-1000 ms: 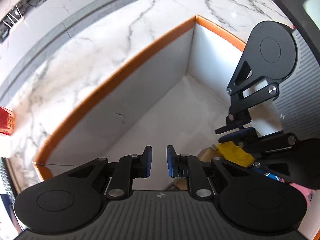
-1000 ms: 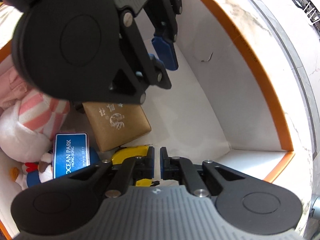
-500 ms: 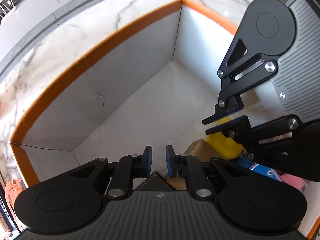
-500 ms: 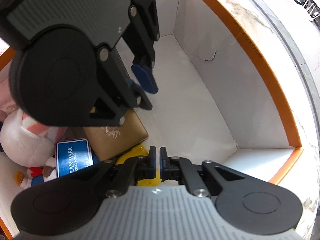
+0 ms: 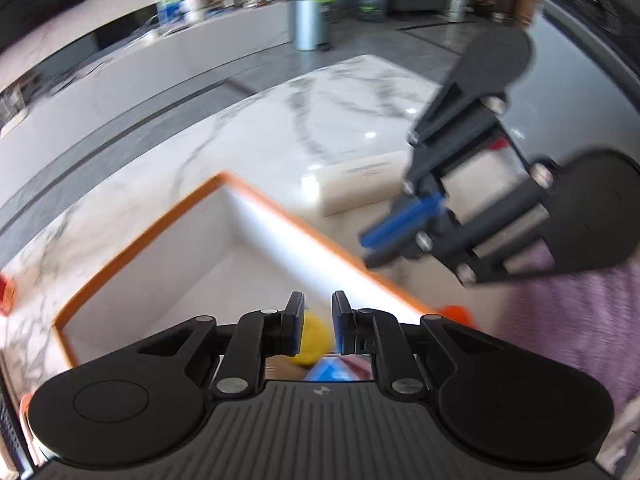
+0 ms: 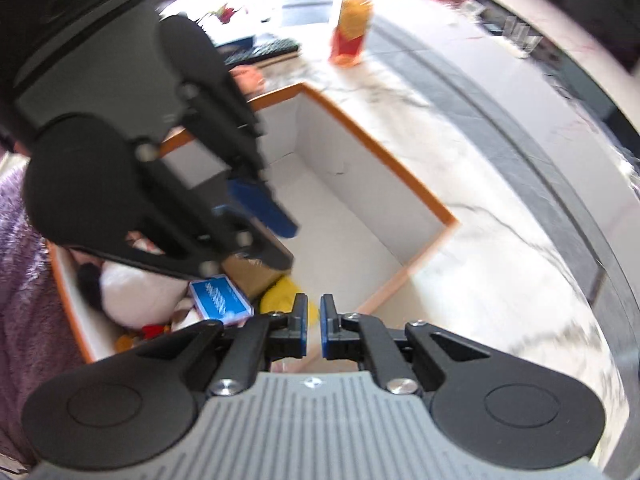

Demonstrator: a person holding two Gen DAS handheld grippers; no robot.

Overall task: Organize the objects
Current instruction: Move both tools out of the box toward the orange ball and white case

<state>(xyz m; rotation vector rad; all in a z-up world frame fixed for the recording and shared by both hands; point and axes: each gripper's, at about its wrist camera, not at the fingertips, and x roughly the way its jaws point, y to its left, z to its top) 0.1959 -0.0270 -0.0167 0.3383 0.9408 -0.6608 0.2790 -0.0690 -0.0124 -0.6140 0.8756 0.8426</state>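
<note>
Jaws of both the left gripper (image 5: 317,322) and right gripper (image 6: 313,330) sit nearly shut, empty; cream box (image 5: 356,192), upper right, lies lengthwise nearer the right.

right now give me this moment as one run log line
left gripper: shut, empty | right gripper: shut, empty | box: holds yellow item, blue card, plush

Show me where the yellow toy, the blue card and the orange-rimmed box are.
yellow toy (image 6: 280,300), right wrist view, its rounded top.
blue card (image 6: 220,300), right wrist view, its printed face.
orange-rimmed box (image 6: 380,152), right wrist view, its orange top edge.
</note>
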